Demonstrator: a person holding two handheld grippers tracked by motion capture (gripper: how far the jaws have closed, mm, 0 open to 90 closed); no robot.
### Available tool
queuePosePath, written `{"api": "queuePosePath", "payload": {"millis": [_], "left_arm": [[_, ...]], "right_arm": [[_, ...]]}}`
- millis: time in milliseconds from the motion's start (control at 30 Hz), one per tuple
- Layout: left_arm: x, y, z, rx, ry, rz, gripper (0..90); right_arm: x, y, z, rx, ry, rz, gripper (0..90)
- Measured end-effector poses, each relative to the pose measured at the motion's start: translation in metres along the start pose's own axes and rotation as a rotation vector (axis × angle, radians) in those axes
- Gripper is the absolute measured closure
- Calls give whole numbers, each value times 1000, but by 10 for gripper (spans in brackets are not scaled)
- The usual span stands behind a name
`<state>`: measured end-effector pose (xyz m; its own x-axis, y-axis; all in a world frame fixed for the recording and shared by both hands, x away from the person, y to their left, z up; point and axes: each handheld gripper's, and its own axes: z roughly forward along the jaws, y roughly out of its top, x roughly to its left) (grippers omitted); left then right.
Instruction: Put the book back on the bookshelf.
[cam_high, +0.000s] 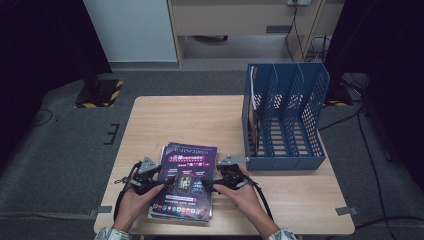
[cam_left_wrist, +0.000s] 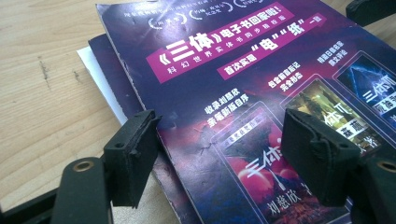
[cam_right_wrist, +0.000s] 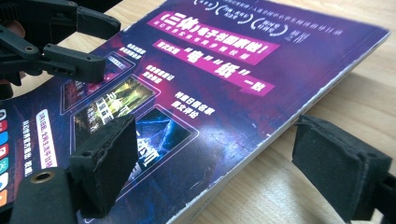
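Flanking the top magazine (cam_high: 186, 180) of the pile near the table's (cam_high: 165, 115) front edge, left gripper (cam_high: 161, 184) and right gripper (cam_high: 206, 185) both open, nothing pinched; next, probably closing on its side edges to lift toward the blue rack (cam_high: 285, 117).

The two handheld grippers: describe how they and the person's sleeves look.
Left gripper and right gripper are black framed tools, each topped by a grey three-cornered plate and trailing a black cable. Their jaws end in black, worn foam-like pads with brass-coloured rivets. The cuffs look pale and patterned.
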<state>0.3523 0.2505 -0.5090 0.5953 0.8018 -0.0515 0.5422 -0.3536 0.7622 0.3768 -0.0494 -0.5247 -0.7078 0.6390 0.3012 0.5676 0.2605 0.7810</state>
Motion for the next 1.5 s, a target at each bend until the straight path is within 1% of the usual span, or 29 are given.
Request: {"api": "queuePosePath", "payload": {"millis": [33, 133, 233, 367, 400, 433, 500, 533, 600, 633, 667, 700, 767, 833, 967, 1000, 1033, 1067, 1167, 1200, 1233, 1267, 1300, 1367, 1400, 1433, 1500], "left_arm": [[0, 0, 0, 0, 0, 0, 270], [0, 0, 0, 1, 1, 2, 271], [0, 0, 0, 0, 1, 2, 271], [-2, 0, 1, -1, -8, 6, 271], [-2, 0, 1, -2, -11, 6, 270], [-3, 1, 2, -4, -12, 6, 270], [-3, 0, 2, -5, -14, 7, 270], [-3, 0, 2, -6, -15, 6, 269], [-3, 0, 2, -6, -15, 6, 269], [-2, 0, 2, -5, -15, 4, 269], [-2, 0, 2, -3, -17, 0, 268], [-2, 0, 2, -3, -17, 0, 268], [-1, -1, 1, -7, -19, 0, 268], [0, -2, 1, -8, -20, -1, 268], [0, -2, 0, -9, -20, 0, 268], [0, -2, 0, -8, -18, 3, 268], [0, -2, 0, -8, -18, 3, 268], [1, -3, 0, -8, -20, 1, 268], [1, -3, 0, -13, -21, -1, 268], [1, -3, 0, -14, -21, 0, 268], [1, -3, 0, -14, -21, 0, 268], [1, -3, 0, -14, -21, 1, 268], [1, -3, 0, -14, -21, 1, 268], [1, -3, 0, -15, -20, 1, 268], [1, -3, 0, -15, -20, 1, 268], [1, -3, 0, -15, -20, 1, 268], [1, -3, 0, -15, -20, 2, 268]], "right_arm": [[0, 0, 0, 0, 0, 0, 145], [-2, -2, 4, 22, 6, 8, 136], [-3, -2, 5, 26, 15, 12, 136], [-3, -4, 8, 34, 24, 28, 138], [-4, -4, 9, 34, 33, 46, 138], [-4, -4, 9, 34, 33, 46, 138], [-7, -5, 10, 27, 40, 53, 152], [-8, -4, 8, 14, 22, 60, 170], [-8, -4, 7, 11, 23, 62, 173], [-8, -3, 6, 10, 29, 67, 179], [-8, -1, 3, -13, 39, 81, 200], [-8, -1, 3, -13, 39, 81, 200], [-6, 3, -1, -45, 43, 71, 236], [-6, 10, -4, -67, 72, 85, 256], [-3, 19, -1, -75, 83, 74, 293], [-2, 24, 2, -70, 87, 75, 299], [-2, 24, 2, -70, 87, 75, 299], [-1, 29, 7, -56, 85, 72, 301], [-1, 33, 10, -44, 80, 72, 321], [-1, 37, 13, -28, 84, 85, 322], [-1, 37, 13, -28, 84, 85, 322], [-1, 42, 17, -16, 87, 93, 320], [-1, 42, 17, -16, 87, 93, 320], [-1, 45, 20, 2, 86, 99, 318], [1, 49, 23, 14, 76, 92, 309], [2, 50, 25, 24, 76, 97, 293], [3, 52, 27, 29, 72, 94, 283]]}}
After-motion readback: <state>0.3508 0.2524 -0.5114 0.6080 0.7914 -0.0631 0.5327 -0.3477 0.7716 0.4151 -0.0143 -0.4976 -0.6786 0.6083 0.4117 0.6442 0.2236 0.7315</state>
